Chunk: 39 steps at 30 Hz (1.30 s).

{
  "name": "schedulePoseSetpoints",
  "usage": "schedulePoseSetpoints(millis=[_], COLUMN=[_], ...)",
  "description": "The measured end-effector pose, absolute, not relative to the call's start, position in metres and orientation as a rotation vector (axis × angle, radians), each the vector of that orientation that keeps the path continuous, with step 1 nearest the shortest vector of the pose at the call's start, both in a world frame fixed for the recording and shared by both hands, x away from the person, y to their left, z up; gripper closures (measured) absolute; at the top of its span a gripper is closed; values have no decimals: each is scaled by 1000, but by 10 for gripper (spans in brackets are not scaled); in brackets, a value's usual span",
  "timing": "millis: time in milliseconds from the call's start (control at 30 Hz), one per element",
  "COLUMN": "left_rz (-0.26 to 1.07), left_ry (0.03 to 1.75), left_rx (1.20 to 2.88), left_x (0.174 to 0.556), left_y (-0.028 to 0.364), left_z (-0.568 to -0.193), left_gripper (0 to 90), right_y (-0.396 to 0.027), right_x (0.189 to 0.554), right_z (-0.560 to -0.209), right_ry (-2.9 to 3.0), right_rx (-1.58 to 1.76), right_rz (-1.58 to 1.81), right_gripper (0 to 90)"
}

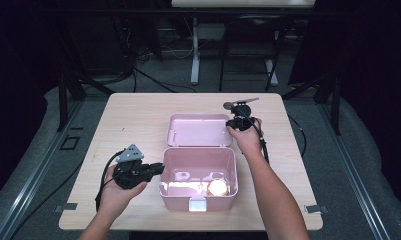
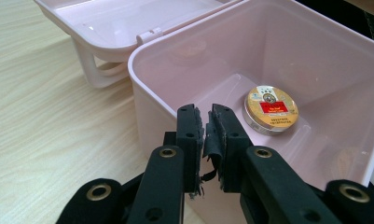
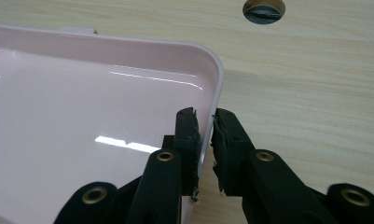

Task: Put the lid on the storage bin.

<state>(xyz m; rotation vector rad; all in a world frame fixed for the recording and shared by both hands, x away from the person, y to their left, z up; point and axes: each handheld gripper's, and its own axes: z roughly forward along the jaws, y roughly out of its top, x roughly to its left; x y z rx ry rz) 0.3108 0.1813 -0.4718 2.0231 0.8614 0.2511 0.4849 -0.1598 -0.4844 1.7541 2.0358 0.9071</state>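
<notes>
A pink plastic box (image 1: 198,150) stands open in the middle of the table, its lid (image 1: 198,130) folded back flat behind it. A round gold tin (image 1: 218,187) with a red label (image 2: 271,109) lies on the box floor at the front right. My left gripper (image 1: 162,167) reaches in from the left, and its jaws (image 2: 208,116) are shut on the box's left wall (image 2: 156,93). My right gripper (image 1: 233,123) sits at the lid's right edge, its jaws (image 3: 205,119) astride the lid's rim (image 3: 215,70) and pressed on it.
The light wooden table (image 1: 133,115) carries the box. A round cable hole (image 3: 264,9) lies just beyond the lid's far right corner. A white latch (image 1: 197,204) hangs on the box's front. Dark floor, cables and table legs lie beyond the far edge.
</notes>
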Motion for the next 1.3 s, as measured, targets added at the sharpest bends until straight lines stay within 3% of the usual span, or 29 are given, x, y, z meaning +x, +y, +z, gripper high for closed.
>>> schedulePoseSetpoints(millis=[1300], left_rz=[253], left_ry=[865], left_rx=[2021], left_x=[311], left_y=[181], left_z=[-472], left_gripper=[820], right_y=[-159], right_x=[467], right_z=[-446], right_ry=[1912], right_rx=[1662], right_rz=[1029], right_gripper=[858])
